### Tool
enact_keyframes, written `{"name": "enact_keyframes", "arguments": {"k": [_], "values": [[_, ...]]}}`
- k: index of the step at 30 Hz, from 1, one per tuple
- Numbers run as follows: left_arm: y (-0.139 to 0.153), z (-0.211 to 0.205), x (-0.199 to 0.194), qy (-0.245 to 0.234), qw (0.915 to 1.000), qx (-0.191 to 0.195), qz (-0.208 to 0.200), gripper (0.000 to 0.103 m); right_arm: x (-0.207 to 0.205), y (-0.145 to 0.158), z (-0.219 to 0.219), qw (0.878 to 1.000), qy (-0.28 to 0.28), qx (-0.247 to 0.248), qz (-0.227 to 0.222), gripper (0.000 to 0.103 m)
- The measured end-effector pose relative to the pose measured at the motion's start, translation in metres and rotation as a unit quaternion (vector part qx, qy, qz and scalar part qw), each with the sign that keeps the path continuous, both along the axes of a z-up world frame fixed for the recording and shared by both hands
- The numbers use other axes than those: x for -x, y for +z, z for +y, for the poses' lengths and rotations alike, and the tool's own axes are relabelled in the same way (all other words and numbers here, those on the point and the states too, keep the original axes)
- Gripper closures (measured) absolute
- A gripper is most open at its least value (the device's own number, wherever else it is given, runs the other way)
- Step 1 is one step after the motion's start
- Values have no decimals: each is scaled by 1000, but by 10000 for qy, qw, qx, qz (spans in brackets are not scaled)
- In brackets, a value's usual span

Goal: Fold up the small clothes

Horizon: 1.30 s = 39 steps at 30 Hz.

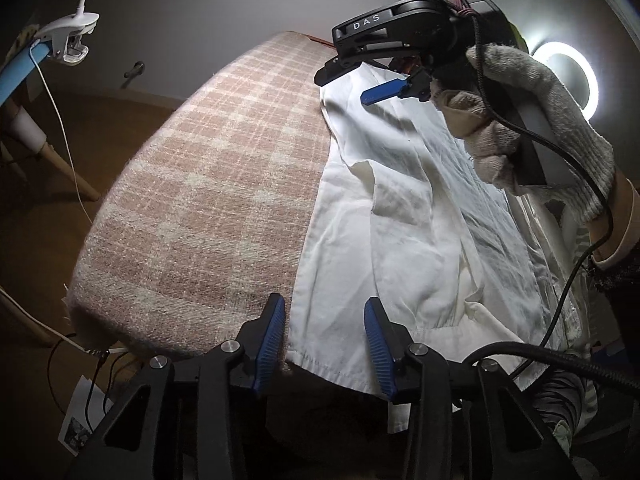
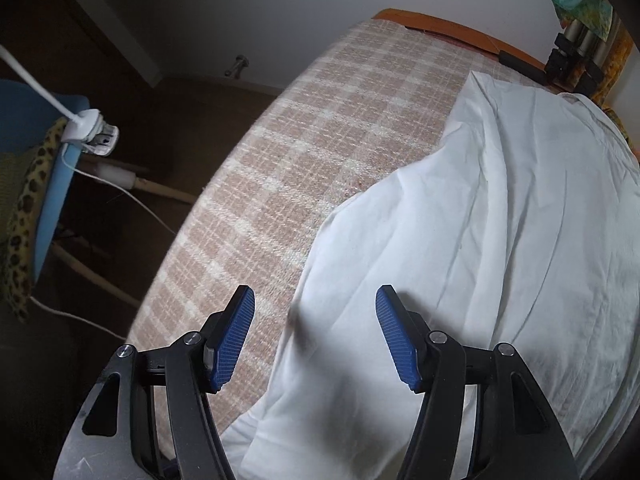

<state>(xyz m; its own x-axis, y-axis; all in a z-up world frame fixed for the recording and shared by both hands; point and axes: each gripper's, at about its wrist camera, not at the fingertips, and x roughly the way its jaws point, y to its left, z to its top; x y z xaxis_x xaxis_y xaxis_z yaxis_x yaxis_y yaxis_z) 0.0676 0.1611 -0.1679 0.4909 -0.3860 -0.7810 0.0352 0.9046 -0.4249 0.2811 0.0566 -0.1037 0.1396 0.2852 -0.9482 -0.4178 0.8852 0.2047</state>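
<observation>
White cotton garment [image 1: 420, 216] lies lower right on checked surface [image 1: 208, 184] | left hand-held gripper [image 1: 325, 344] spread astride its hem, no pinch | right hand-held gripper [image 2: 315, 334] spread above cloth | risk: jaws catch one layer only, fold skews, hem slides off edge

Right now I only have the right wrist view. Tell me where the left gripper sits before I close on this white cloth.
Observer: The left gripper is open over the white cloth's near hem, at the table edge, pads not pinching it.
Operator: Report what holds my gripper and what is behind it.
Observer: A gloved hand holds the right gripper above the cloth's far end; a lit ring lamp glows behind that hand.
</observation>
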Motion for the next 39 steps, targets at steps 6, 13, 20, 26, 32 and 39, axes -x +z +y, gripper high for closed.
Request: {"name": "enact_keyframes", "arguments": {"k": [6,13,20,26,32,39], "values": [[-4,-6,-1,-247,9993,282,85,97,-13,-13,7,9994,-252,235,38,40],[9,-22,5,-560,9977,315,-199,101,-14,-21,19,9981,-190,576,-46,40],[27,-42,8,-722,9961,135,-487,102,-13,-19,15,9962,-204,802,-265,72],[42,-62,10,-967,9930,-35,-682,102,-14,-13,-10,9991,-338,235,-80,95],[61,-87,18,-1226,9883,-187,-892,102,-7,13,-64,9926,-601,-1046,-157,97],[73,-125,24,-1616,9809,-360,-1022,102,-1,32,-131,9690,-1248,-2121,-217,97]]}}
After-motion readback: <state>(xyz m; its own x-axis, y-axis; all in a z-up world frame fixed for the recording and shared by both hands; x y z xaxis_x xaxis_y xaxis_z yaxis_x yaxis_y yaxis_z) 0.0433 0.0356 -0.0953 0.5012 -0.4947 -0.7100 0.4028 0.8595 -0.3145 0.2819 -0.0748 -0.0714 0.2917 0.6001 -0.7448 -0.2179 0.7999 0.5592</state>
